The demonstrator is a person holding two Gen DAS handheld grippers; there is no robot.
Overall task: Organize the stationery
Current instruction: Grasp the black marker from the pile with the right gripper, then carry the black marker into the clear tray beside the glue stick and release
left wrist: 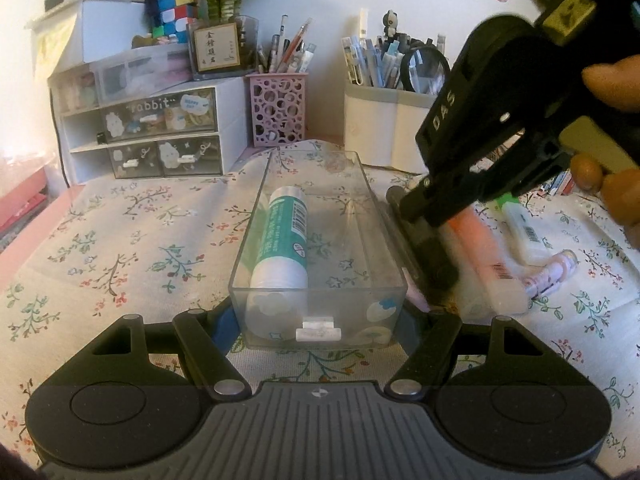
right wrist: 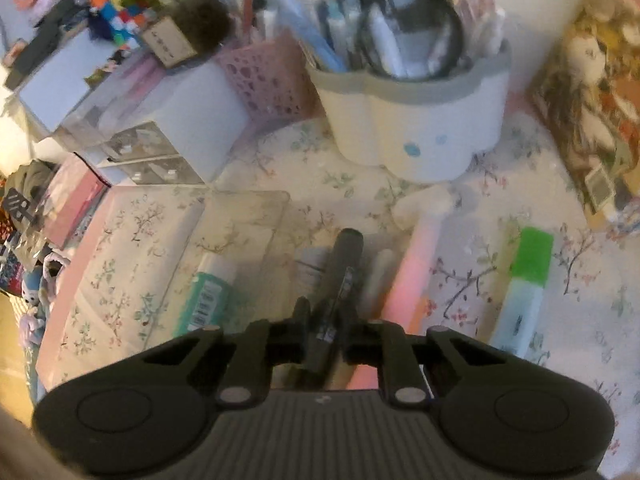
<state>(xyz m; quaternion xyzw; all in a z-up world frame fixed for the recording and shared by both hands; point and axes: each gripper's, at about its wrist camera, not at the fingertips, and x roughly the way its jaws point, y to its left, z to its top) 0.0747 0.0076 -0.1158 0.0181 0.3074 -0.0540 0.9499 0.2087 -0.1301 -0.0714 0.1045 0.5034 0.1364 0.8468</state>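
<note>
A clear plastic drawer box (left wrist: 316, 240) lies on the floral cloth with a green-and-white glue stick (left wrist: 282, 236) inside. My left gripper (left wrist: 318, 330) is shut on the box's near end, one finger on each side. My right gripper (right wrist: 326, 344) is shut on a black marker (right wrist: 340, 268), just right of the box; it also shows in the left wrist view (left wrist: 432, 240). The glue stick (right wrist: 206, 296) and the box (right wrist: 240, 232) show left of the marker. A pink highlighter (right wrist: 412, 272), a white pen (right wrist: 378, 276) and a green-capped highlighter (right wrist: 524, 284) lie to its right.
A white pen holder (right wrist: 416, 120) full of pens stands behind. A pink perforated pen cup (left wrist: 278, 108) and a small drawer cabinet (left wrist: 156, 132) stand at the back left. A pink-patterned tube (left wrist: 550, 276) lies at the right. Books (right wrist: 592, 92) lean at the far right.
</note>
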